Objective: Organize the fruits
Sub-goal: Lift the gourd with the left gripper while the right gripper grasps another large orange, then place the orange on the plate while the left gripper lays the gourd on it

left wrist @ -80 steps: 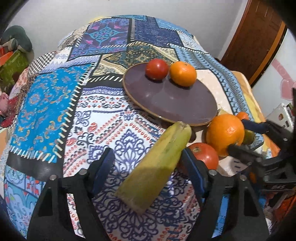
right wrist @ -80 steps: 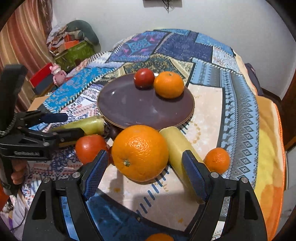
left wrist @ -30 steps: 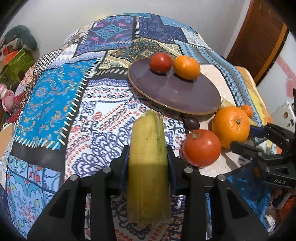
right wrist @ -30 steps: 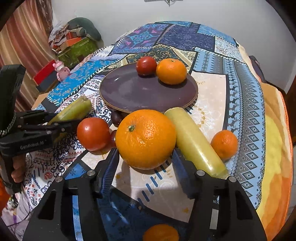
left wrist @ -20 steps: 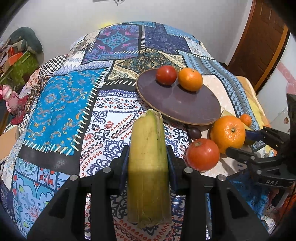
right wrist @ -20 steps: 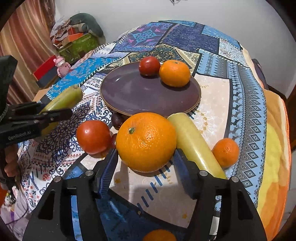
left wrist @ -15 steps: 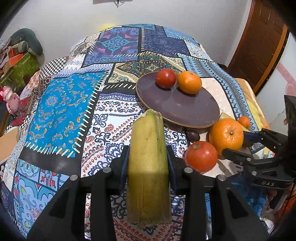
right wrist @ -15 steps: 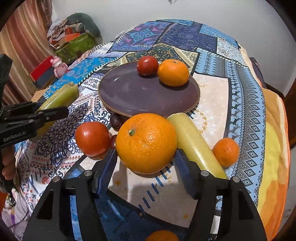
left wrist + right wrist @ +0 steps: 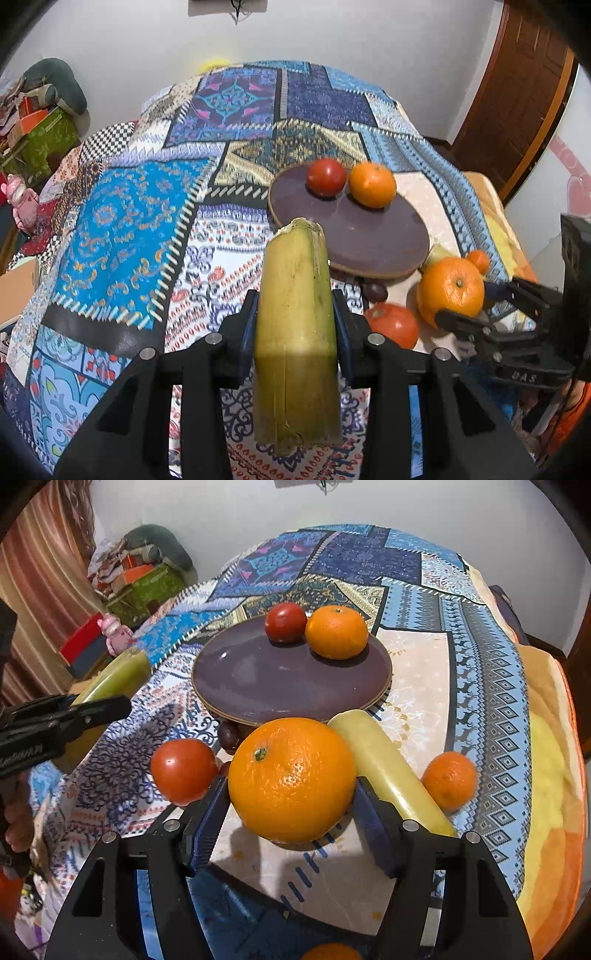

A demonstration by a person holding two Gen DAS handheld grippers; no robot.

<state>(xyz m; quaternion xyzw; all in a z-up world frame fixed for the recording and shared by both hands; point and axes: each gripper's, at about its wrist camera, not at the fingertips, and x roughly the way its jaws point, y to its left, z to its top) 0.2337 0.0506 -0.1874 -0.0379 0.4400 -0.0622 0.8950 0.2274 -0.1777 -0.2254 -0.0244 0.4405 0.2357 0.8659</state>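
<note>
My left gripper [image 9: 295, 325] is shut on a yellow-green banana [image 9: 297, 332] and holds it above the patterned cloth, short of the purple plate [image 9: 369, 236]. My right gripper [image 9: 291, 812] is shut on a large orange [image 9: 291, 779], lifted just off the cloth in front of the plate [image 9: 258, 679]. The plate holds a red tomato [image 9: 285, 622] and a mandarin [image 9: 337, 632]. A second tomato [image 9: 183, 769], a pale banana [image 9: 388, 771] and a small mandarin [image 9: 450, 780] lie on the cloth.
A dark plum [image 9: 229, 734] sits under the plate's front rim. Another orange fruit [image 9: 330, 952] shows at the bottom edge. Boxes and toys [image 9: 140, 576] stand left of the table. A wooden door [image 9: 517, 99] is at the right.
Both grippers closed on their fruit: the left on the banana, the right on the large orange. Both have since risen slightly and the left has drawn back from the plate.
</note>
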